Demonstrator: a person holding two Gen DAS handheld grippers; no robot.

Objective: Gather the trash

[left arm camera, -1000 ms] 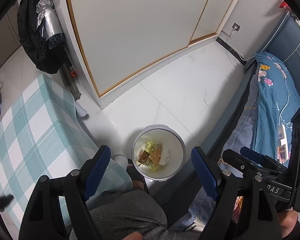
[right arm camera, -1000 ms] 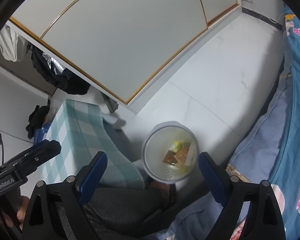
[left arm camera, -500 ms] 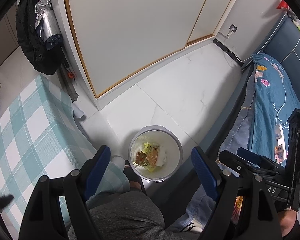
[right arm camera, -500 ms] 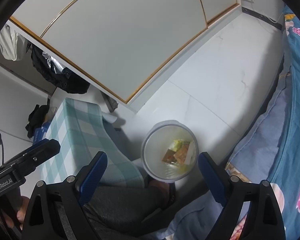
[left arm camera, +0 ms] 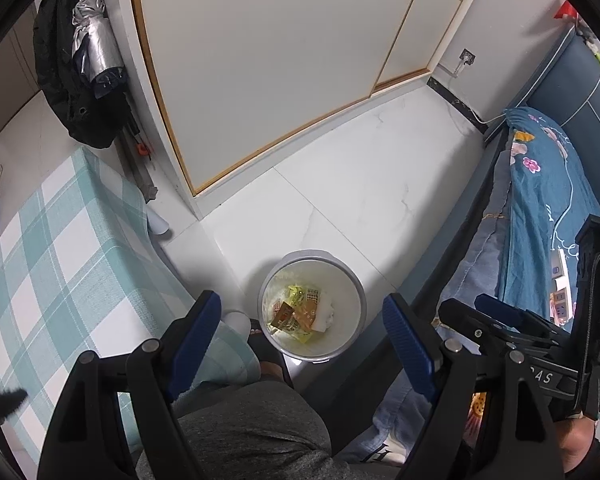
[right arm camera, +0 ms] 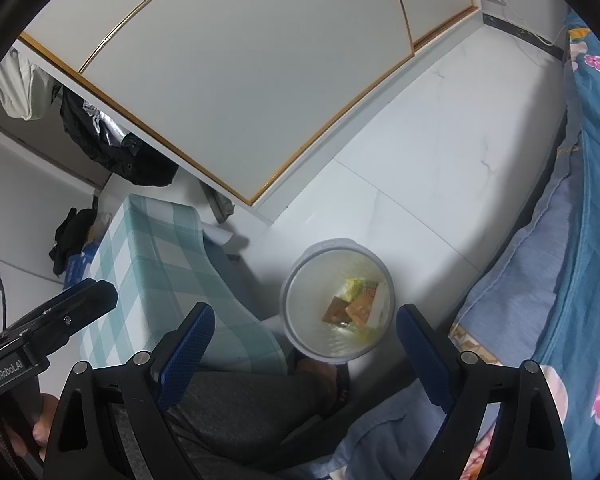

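floor (left arm camera: 380,184): white marble tile | wardrobe (left arm camera: 268,60): white sliding doors | bed (left arm camera: 548,200): blue floral quilt

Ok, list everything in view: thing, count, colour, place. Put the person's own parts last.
Bin: one, white, on the floor between table and bed.
Wrappers: several, yellow and orange, inside the bin, beside a white wad.
Tablecloth: one, teal and white check, over the table to the left of the bin.
Wardrobe doors: white panels with gold trim, behind the bin.
Jacket: one, black, hanging left of the wardrobe.
Umbrella: one, silver, folded, hanging over the jacket.
Bedding: blue with flowers, to the right of the bin.
Floor: white tile.
Wall socket: one, far corner.
Knee: grey trousers, bottom centre.
Left gripper: black with blue pads, open, empty.
Right gripper: same, open, empty.
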